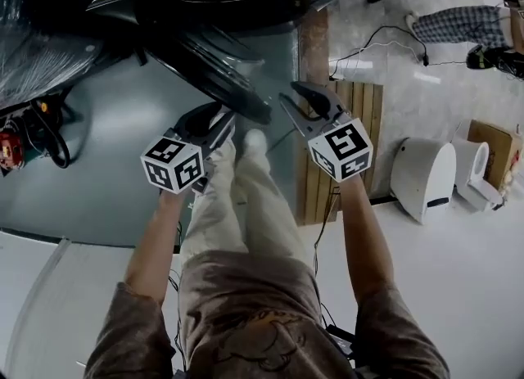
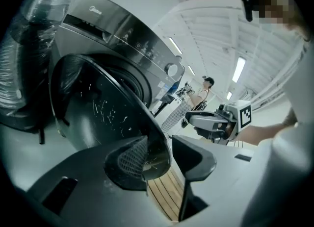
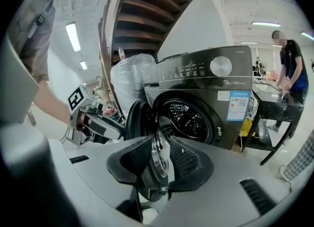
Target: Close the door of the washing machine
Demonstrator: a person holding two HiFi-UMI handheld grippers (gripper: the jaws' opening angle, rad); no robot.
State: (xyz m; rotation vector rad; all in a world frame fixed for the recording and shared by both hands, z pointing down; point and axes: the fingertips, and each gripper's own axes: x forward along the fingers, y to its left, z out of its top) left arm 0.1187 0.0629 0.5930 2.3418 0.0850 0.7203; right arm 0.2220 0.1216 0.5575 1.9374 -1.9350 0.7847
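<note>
"Door (image 2: pixel 98 108) of the washing machine (image 3: pixel 206 86), where is it?"

"Swung open, standing well out from the dark machine's front. The round drum opening (image 3: pixel 189 118) shows behind it. A person (image 1: pixel 246 304) faces the machine with a gripper in each hand."

"What is the left gripper (image 2: pixel 164 147) doing?"

"Its jaws are part way apart and hold nothing. The door's rim lies at the gap, just beside one jaw. I cannot tell whether they touch."

"And the right gripper (image 3: pixel 159 145)?"

"Its jaws leave a narrow gap and also grip nothing. The door shows edge-on through that gap, and the jaws are not pressing on it."
</note>
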